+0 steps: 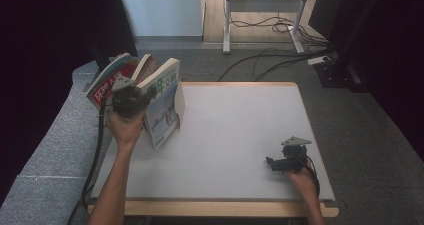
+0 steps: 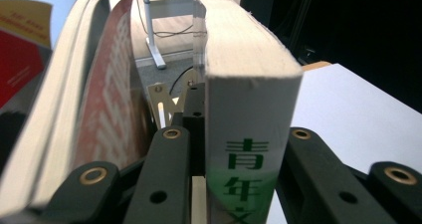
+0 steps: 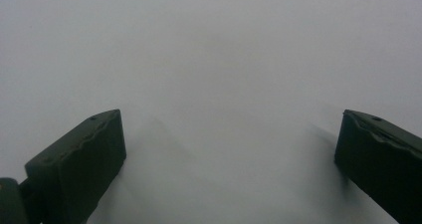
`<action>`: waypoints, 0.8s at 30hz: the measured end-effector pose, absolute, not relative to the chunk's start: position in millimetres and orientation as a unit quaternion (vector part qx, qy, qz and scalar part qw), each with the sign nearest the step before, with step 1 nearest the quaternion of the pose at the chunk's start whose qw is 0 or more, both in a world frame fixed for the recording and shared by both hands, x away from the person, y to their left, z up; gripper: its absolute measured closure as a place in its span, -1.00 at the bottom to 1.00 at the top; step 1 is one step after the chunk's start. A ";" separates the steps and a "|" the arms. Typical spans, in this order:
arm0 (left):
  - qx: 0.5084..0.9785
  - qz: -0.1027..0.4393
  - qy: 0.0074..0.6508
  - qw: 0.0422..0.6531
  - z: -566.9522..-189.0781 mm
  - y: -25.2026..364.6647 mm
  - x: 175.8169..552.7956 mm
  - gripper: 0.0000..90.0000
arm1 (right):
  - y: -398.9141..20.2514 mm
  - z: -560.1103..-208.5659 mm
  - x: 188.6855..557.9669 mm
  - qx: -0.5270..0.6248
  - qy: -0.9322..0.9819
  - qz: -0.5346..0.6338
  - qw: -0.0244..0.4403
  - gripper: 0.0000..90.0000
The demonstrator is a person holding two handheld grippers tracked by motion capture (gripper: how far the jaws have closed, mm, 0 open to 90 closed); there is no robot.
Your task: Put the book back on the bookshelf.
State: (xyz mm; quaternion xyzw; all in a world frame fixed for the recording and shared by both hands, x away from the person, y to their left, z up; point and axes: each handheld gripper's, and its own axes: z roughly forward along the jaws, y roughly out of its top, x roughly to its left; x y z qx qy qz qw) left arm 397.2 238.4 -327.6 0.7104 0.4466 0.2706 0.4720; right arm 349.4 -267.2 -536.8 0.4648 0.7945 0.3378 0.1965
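- High view: two tongs are in use, one in each hand, over one white surface with a wooden border.
- Left tongs are at the far left corner of the surface, clamped on the spine of one thick book with a pale cover and green characters.
- Thick book position: lifted and tilted, its lower edge above the left edge of the surface, just beside a thin upright support panel at the far left corner.
- Other books: about three or four lean fanned out behind and to the left of the gripped one; the exact count cannot be told. One shows a red and white cover.
- Left gripper view: the thick book's spine sits between the two black jaws, which press on both sides of it. One red-covered book leans just to its left.
- Right tongs rest near the near right corner of the surface, well apart from the books.
- Right gripper view: the two jaws stand wide apart with nothing between them, above bare white surface.
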 end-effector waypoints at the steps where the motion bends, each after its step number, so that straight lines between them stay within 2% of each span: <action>1: 0.713 0.271 0.444 0.470 -327.8 236.0 398.4 0.65 | -267.2 -536.8 349.4 0.465 0.795 0.338 0.196 -1.00; 7: 0.710 0.294 0.434 0.471 -335.3 228.2 399.6 0.65 | -267.2 -536.8 349.3 0.465 0.794 0.338 0.197 -1.00; 15: 0.701 0.290 0.423 0.495 -350.7 233.1 395.2 0.65 | -267.1 -536.8 349.2 0.465 0.794 0.338 0.197 -1.00; 24: 0.723 0.288 0.406 0.480 -357.1 232.0 382.3 0.64 | -267.0 -536.9 349.1 0.465 0.794 0.338 0.198 -1.00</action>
